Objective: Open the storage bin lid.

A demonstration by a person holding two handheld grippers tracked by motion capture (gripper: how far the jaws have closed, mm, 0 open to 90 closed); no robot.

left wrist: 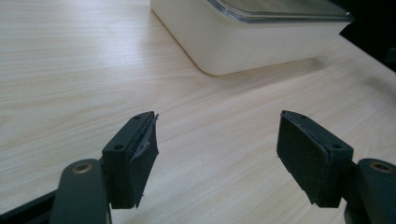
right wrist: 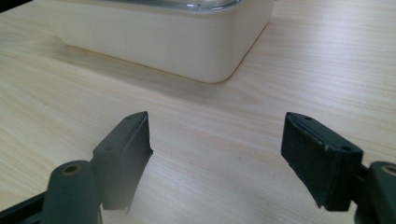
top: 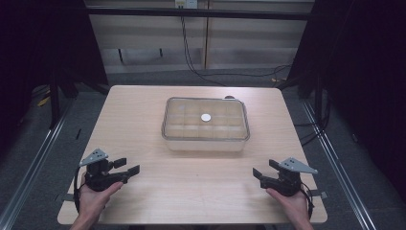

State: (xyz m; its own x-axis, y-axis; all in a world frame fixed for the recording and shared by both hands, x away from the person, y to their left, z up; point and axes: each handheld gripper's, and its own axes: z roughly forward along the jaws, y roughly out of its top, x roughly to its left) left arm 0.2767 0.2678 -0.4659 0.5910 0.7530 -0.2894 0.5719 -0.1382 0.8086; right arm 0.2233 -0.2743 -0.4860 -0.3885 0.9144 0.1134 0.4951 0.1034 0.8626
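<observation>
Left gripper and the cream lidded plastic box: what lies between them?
Only bare light wooden table separates the open left gripper from the cream lidded plastic box, in the left gripper view.

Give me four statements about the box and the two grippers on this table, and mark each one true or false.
1. The box has a clear lid on it. True.
2. The left gripper holds the box by its near wall. False: its jaws stand open over bare table, apart from the box.
3. The right gripper has open jaws with nothing between them. True.
4. The box stands at the table's near left corner. False: it stands about mid-table, beyond both grippers.
</observation>
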